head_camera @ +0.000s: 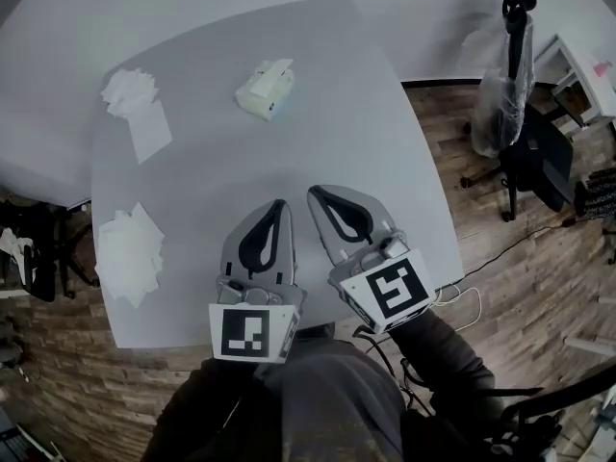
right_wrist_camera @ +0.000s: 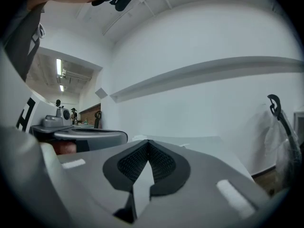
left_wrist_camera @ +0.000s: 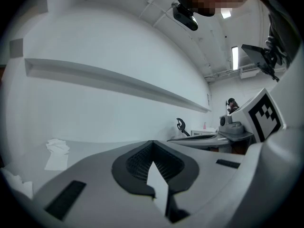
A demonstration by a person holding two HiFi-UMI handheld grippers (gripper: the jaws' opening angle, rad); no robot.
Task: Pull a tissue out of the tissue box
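Observation:
The tissue box sits on the far middle of the grey table, with a white tissue poking up from its top. Both grippers are held low over the near edge, well short of the box. My left gripper is shut, its jaws meeting at the tip with nothing between them. Close beside it, the right gripper is also shut and holds nothing. The box does not show in either gripper view.
Loose tissues lie at the table's far left and in a pile at the near left. An office chair draped in plastic stands to the right on the wood floor. A cable runs by the table's right corner.

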